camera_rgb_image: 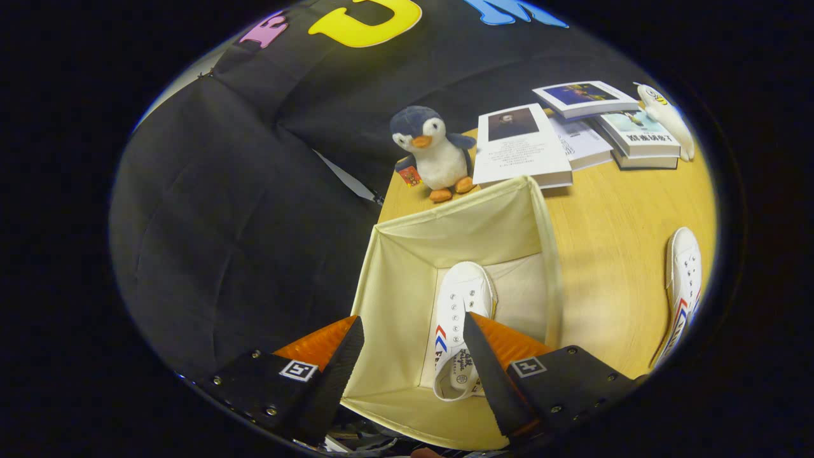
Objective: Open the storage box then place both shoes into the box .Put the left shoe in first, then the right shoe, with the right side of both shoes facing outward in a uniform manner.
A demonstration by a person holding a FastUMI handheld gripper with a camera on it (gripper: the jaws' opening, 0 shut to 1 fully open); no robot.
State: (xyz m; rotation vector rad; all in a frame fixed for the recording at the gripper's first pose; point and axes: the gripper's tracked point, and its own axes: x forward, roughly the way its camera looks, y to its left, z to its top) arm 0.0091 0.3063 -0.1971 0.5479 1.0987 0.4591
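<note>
A cream fabric storage box stands open on the wooden table, directly below and ahead of my fingers. One white canvas shoe with red and blue stripes lies on the box floor, toe pointing away, partly behind my right fingertip. The other white shoe lies on the table to the right of the box. My gripper hovers above the box, open, with nothing between the fingers.
A plush penguin stands just beyond the box's far rim. Several books lie at the table's far right, with a white toy beside them. The table edge runs along the box's left side.
</note>
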